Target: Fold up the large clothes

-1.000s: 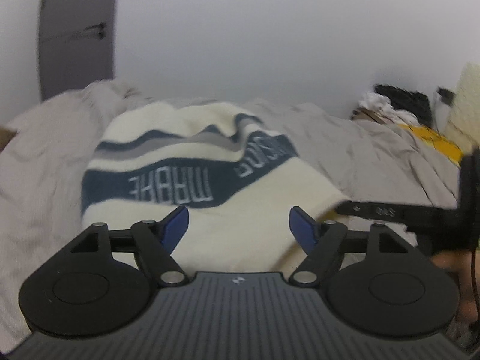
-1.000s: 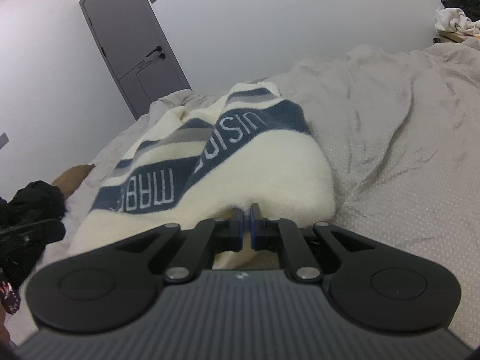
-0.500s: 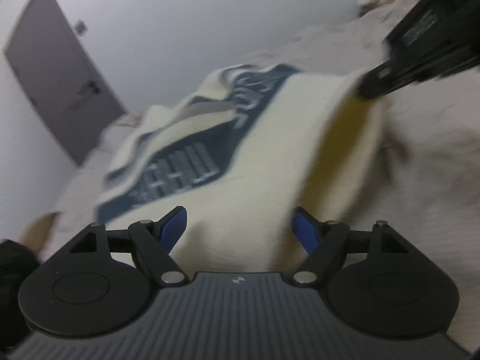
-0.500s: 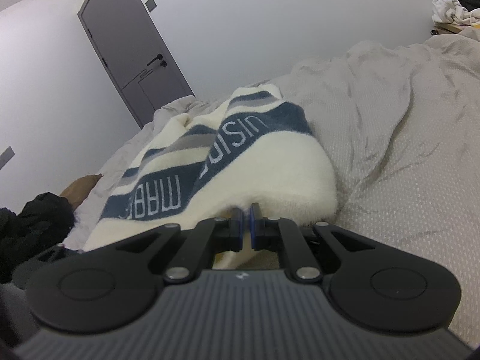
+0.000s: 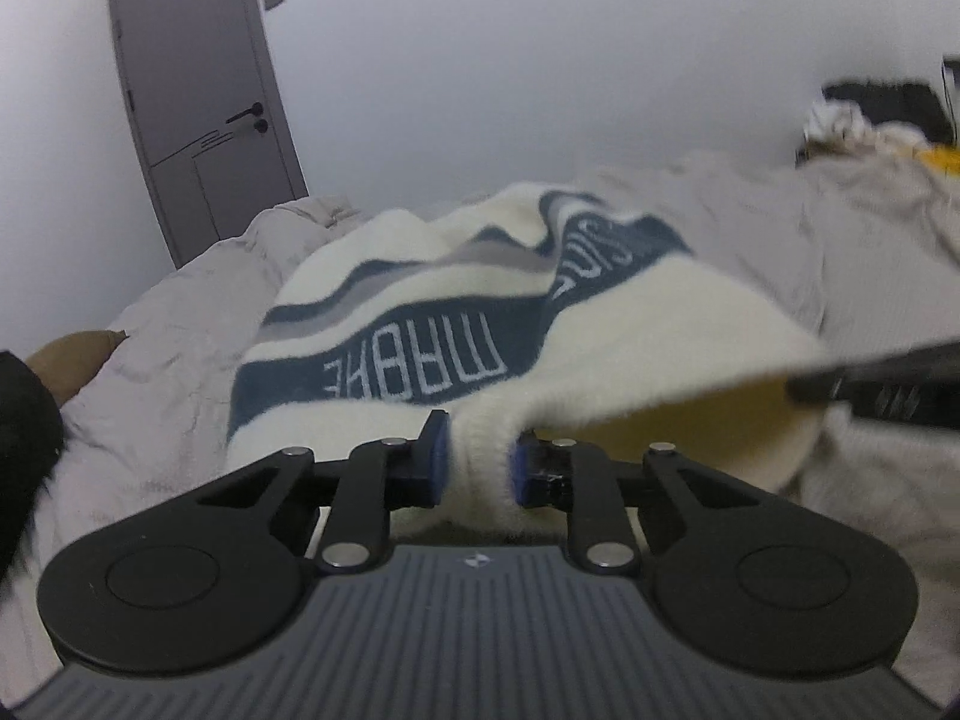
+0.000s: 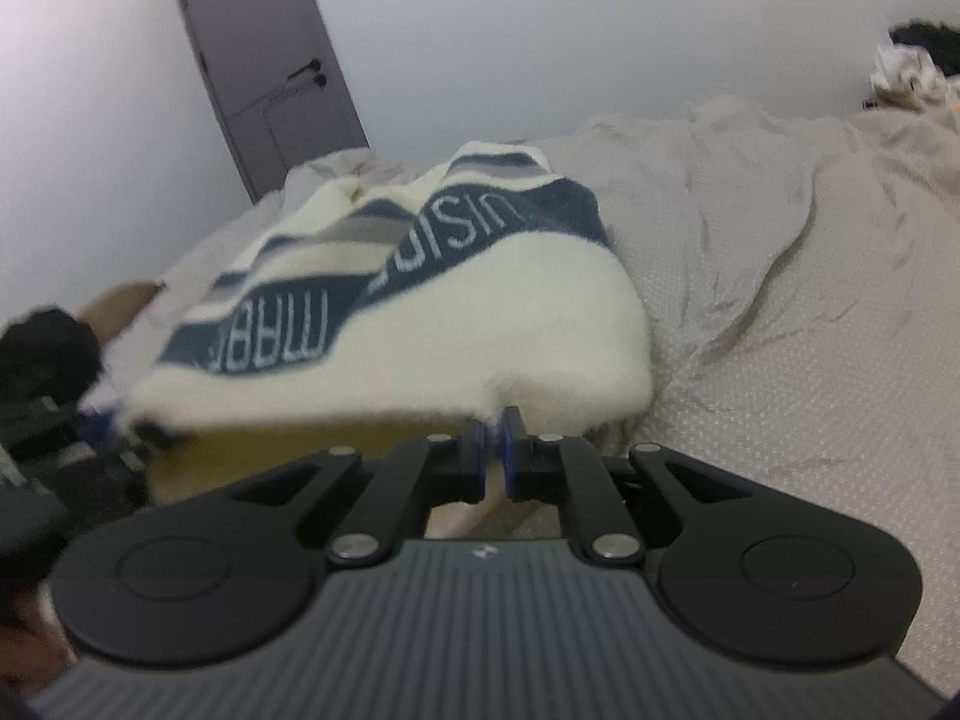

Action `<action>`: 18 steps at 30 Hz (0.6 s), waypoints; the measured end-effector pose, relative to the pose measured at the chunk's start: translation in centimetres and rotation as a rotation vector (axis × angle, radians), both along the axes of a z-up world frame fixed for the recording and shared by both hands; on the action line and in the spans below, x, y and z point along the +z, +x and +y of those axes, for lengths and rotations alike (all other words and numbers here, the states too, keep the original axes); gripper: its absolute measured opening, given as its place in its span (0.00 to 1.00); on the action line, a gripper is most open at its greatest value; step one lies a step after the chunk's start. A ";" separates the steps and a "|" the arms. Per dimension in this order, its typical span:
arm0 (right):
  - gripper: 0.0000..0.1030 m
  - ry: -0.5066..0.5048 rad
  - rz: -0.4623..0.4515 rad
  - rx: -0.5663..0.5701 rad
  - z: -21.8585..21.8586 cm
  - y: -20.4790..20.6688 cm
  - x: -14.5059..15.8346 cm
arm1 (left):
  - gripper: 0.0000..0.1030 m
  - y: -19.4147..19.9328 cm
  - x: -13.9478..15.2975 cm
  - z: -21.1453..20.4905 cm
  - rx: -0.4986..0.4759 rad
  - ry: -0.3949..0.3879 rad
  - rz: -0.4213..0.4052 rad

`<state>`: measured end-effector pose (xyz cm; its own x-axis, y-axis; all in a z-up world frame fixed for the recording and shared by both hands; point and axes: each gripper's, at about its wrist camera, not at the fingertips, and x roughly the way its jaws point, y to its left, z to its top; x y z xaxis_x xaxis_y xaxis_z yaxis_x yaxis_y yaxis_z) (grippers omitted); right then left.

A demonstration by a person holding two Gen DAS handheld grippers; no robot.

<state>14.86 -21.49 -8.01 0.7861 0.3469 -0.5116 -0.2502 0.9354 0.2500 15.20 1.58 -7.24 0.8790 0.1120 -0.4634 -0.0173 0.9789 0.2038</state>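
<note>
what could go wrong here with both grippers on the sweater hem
1. The left gripper is closing on a thick bunch of the cream sweater; its grip may catch more than one layer.
2. The right gripper pinches only a thin edge, which might slip out when lifted.
3. The sweater lies rumpled on the wrinkled bedsheet, so a fold could come out uneven.
</note>
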 end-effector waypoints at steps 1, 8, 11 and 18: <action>0.11 -0.021 -0.002 0.008 0.3 -0.1 -0.1 | 0.23 -0.4 0.3 0.1 0.002 -0.017 -0.006; 0.21 -0.161 -0.012 0.043 2.3 0.1 -1.5 | 0.21 -2.2 1.3 0.9 0.006 -0.119 -0.005; 0.21 -0.192 -0.011 0.037 2.4 0.3 -1.9 | 0.21 -1.8 1.2 1.5 0.009 -0.161 0.011; 0.42 -0.170 -0.055 0.093 2.7 -0.4 -0.8 | 0.22 -0.7 1.2 3.8 0.016 -0.322 0.066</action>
<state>14.46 -18.76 -8.80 0.7828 0.3321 -0.5262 -0.3467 0.9350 0.0743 14.45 5.39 -6.08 0.8451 -0.0361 -0.5334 -0.0300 0.9930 -0.1146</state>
